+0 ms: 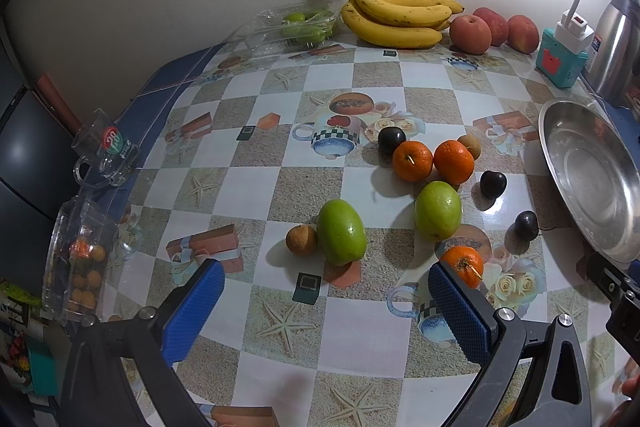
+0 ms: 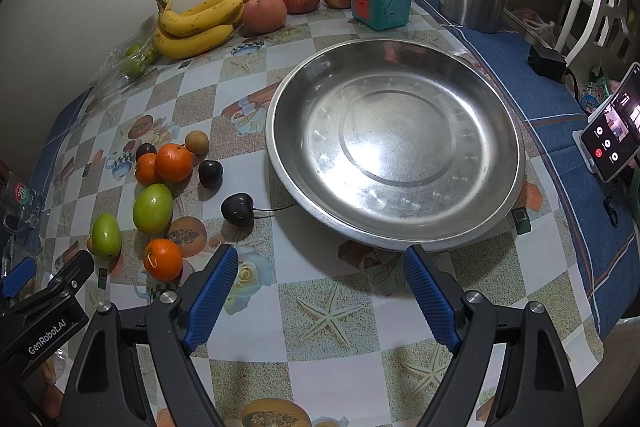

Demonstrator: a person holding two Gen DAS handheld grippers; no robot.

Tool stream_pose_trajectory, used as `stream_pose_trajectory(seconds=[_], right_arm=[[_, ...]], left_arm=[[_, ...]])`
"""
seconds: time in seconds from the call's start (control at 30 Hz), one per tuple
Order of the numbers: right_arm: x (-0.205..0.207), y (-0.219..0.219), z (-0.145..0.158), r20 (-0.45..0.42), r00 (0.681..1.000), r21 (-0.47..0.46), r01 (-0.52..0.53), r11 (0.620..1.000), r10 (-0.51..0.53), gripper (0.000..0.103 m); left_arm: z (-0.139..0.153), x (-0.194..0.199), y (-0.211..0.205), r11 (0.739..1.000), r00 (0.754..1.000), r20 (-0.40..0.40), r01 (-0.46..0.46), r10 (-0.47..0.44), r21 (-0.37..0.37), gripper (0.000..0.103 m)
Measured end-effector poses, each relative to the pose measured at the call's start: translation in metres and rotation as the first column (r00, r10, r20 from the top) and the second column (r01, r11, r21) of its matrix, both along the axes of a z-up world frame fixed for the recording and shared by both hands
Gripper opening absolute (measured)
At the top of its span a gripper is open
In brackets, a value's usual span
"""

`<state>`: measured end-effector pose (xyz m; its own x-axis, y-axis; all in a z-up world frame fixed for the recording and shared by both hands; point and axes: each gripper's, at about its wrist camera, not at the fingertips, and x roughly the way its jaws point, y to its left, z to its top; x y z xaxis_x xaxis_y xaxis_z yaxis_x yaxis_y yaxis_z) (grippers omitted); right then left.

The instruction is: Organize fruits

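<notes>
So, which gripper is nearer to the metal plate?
Right. The right gripper hangs open just in front of the plate rim. The left gripper is open over the loose fruit, with the plate off to its right.

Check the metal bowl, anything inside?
Nothing: the bowl shows bare steel with only reflections. A thin dark cord runs under its left rim; where it ends is hidden.

Checkered tablecloth (image 2: 332, 311), silver plate (image 2: 500, 115), yellow bananas (image 1: 394, 17), orange tangerines (image 1: 413, 161)
</notes>
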<state>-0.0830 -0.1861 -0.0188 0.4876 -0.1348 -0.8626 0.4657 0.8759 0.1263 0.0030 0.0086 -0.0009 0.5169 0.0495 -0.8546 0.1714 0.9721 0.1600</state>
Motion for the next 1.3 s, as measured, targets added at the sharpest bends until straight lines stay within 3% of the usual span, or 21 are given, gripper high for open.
stream_pose_trajectory(seconds=[0.23,0.63,1.03,1.3], right_arm=[[0.0,0.0,-0.003,-0.008,1.0,-0.005,-0.001,1.0,0.001,0.085],[0.008,0.009,0.003,0.02,0.999,0.031,-0.041,0.999,0.04,0.085],[0.035,0.04,0.023,0.056,0.992,0.056,-0.112,0.992,0.109,0.085],[0.059,0.069,0.011,0.011,0.982,0.118,-0.191,0.975,0.191,0.085]], left_arm=[[0.0,0.002,-0.001,1.0,1.0,-0.01,0.003,-0.003,-0.024,0.103],[0.009,0.018,0.032,0.985,0.999,-0.032,-0.02,0.015,-0.172,0.103],[0.014,0.042,0.072,0.972,0.997,-0.028,-0.082,0.078,-0.219,0.103],[-0.003,0.051,0.082,0.962,0.993,-0.103,-0.09,0.066,-0.257,0.103]])
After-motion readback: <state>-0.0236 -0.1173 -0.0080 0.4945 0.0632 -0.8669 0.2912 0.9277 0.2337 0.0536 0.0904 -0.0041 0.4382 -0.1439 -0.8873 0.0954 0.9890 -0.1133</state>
